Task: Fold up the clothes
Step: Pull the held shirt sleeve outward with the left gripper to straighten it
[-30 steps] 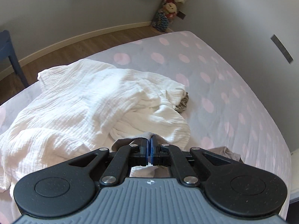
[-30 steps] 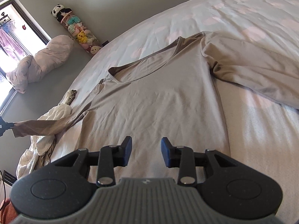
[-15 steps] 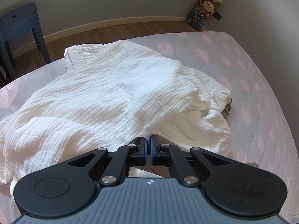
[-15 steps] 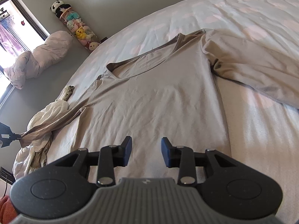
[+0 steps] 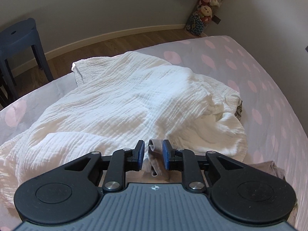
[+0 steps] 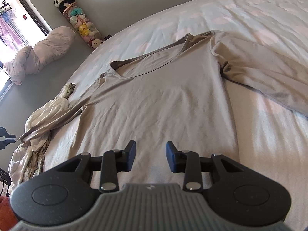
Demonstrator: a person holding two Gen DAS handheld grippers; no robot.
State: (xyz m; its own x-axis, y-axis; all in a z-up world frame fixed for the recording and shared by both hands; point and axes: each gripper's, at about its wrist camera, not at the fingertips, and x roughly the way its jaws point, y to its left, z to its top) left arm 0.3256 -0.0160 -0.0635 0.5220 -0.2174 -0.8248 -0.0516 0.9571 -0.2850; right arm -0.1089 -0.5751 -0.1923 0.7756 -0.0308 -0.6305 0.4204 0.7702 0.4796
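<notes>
A beige long-sleeve shirt lies face up and spread on the bed, neckline away from me. One sleeve runs left over a crumpled white garment; the other sleeve trails off to the right. My left gripper is open, and the beige sleeve cuff sits loose between its blue pads, resting on the white garment. That gripper also shows as a dark tip at the edge of the right wrist view. My right gripper hangs open just above the shirt's lower body, holding nothing.
The bed has a grey sheet with pink dots. Its edge drops to a wooden floor, where a dark blue stool stands. A column of soft toys and a bundled duvet sit by the wall. A striped cloth lies under the white pile.
My left gripper has opened and let go of the sleeve cuff, after carrying it out over the white garment. The sleeve now lies slack on the pile. My right gripper has barely moved.
</notes>
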